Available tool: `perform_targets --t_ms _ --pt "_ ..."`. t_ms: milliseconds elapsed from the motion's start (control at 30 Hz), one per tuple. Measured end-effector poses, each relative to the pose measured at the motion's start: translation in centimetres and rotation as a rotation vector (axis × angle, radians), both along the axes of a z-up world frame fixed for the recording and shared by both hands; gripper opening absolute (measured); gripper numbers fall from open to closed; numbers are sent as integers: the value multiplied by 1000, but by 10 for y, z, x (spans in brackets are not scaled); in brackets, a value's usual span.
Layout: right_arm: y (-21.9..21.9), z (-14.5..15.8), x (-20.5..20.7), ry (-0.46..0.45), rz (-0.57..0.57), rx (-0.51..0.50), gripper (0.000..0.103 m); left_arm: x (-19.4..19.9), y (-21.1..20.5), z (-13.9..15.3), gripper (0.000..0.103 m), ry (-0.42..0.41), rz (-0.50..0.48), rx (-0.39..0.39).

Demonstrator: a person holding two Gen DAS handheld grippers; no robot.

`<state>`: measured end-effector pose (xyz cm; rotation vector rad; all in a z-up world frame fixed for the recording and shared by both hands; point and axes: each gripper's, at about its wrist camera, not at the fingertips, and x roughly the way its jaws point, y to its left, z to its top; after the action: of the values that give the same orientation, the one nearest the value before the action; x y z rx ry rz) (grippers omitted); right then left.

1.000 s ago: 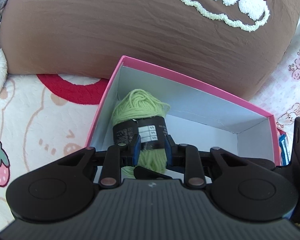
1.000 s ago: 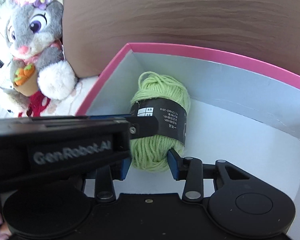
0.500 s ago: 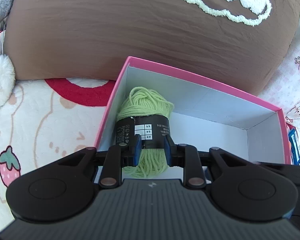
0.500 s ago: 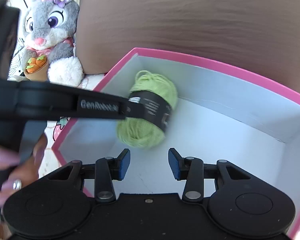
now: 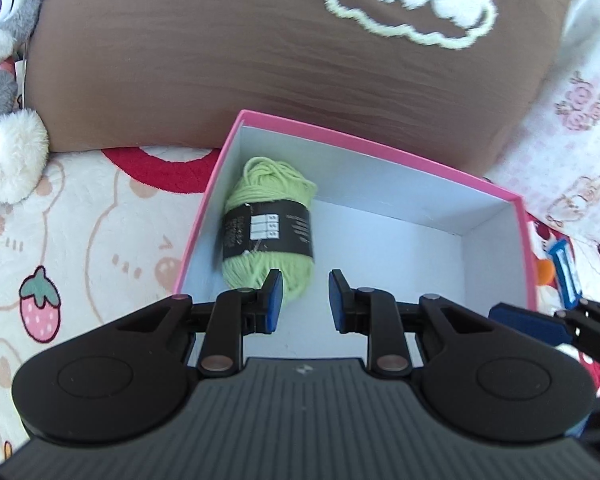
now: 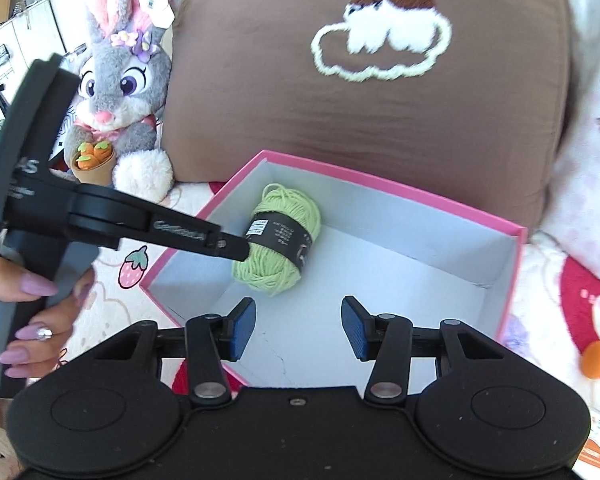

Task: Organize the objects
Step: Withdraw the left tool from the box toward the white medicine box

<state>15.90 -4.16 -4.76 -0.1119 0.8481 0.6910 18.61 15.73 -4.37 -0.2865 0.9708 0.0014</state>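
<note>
A green yarn skein with a black label [image 5: 269, 232] lies in the far left corner of a pink box with a white inside [image 5: 380, 148]. My left gripper [image 5: 302, 300] is open and empty, its fingers just in front of the skein over the box floor. In the right wrist view the skein [image 6: 282, 240] lies in the same corner of the box [image 6: 392, 184], with the left gripper's tip beside it. My right gripper [image 6: 298, 330] is open and empty above the box's near edge.
A brown pillow with a cloud design [image 6: 360, 80] stands behind the box. A grey plush rabbit [image 6: 120, 92] sits at the left. The box rests on a printed blanket [image 5: 80, 240]. A blue object [image 5: 564, 272] lies right of the box.
My left gripper opened and let go of the yarn skein, which now lies in the box. Both grippers drew back and up from the box.
</note>
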Motion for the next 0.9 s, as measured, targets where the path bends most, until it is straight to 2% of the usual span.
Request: perform_targets --t_ms 233,400,467,633,733,900 --pt "-25 25 -20 -30 -22 -27 53 -30 -25 34 30 -13 -63 67" --pt "-45 44 -37 -52 -22 -38 53 -54 -43 60 50 -48 -112 101" --pt "-53 51 -44 -61 -18 -42 54 -63 -50 66 63 -55 -128 110" --pt "-69 65 -59 -59 -17 -48 55 -85 -67 76 73 -64 -148 166" --pt "-78 72 -68 -68 -16 -54 55 -96 -76 80 75 -59 -169 175" --pt "-91 83 -86 -89 -9 -61 57 -113 -85 95 78 -65 -208 148"
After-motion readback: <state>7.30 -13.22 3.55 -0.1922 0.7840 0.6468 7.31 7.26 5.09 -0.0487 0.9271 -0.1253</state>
